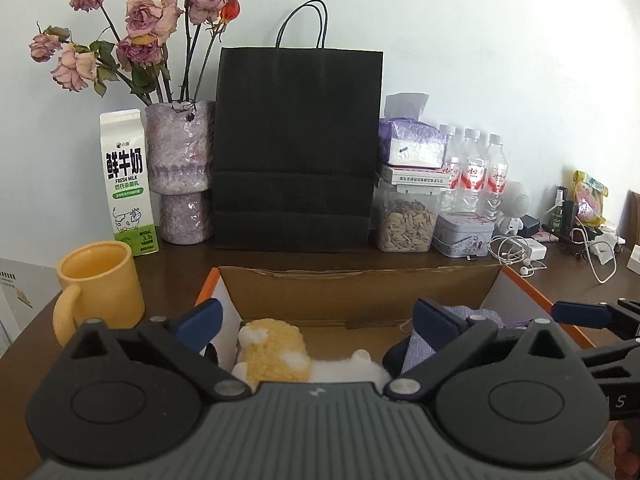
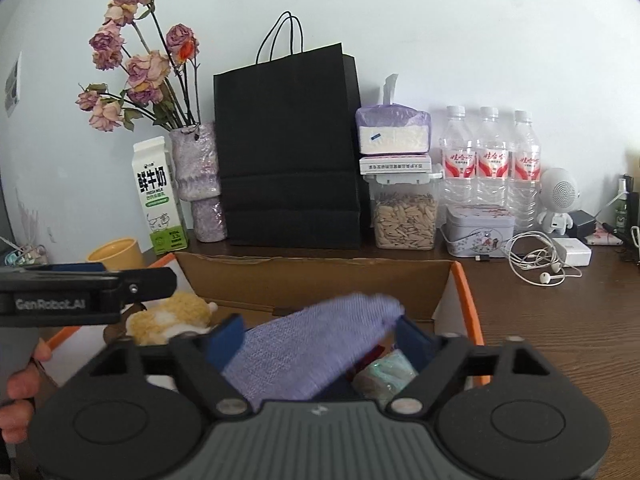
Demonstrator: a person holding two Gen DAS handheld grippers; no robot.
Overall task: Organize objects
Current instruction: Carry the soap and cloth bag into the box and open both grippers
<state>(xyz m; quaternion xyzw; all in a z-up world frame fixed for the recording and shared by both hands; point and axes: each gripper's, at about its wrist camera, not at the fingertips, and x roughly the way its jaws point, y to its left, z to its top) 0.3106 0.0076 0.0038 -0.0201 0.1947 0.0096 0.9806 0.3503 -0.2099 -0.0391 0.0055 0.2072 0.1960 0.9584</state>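
Observation:
An open cardboard box (image 1: pixel 360 292) with orange edges sits in front of me on the dark wooden table. A yellow and white plush toy (image 1: pixel 276 354) lies in its left part, just below my open left gripper (image 1: pixel 320 318). The plush also shows in the right wrist view (image 2: pixel 168 316). My right gripper (image 2: pixel 320 336) is open over the box's right part, with a lavender cloth pouch (image 2: pixel 312 344) lying between its fingers, blurred. A teal packet (image 2: pixel 384 376) lies under the pouch. The right gripper's fingers (image 1: pixel 580 314) show at the right in the left wrist view.
A yellow mug (image 1: pixel 100 280) stands left of the box. Along the wall stand a milk carton (image 1: pixel 128 184), a vase of dried roses (image 1: pixel 180 168), a black paper bag (image 1: pixel 296 148), a seed jar (image 1: pixel 408 220), a tin (image 1: pixel 464 234), three water bottles (image 1: pixel 476 172) and earphones (image 1: pixel 516 254).

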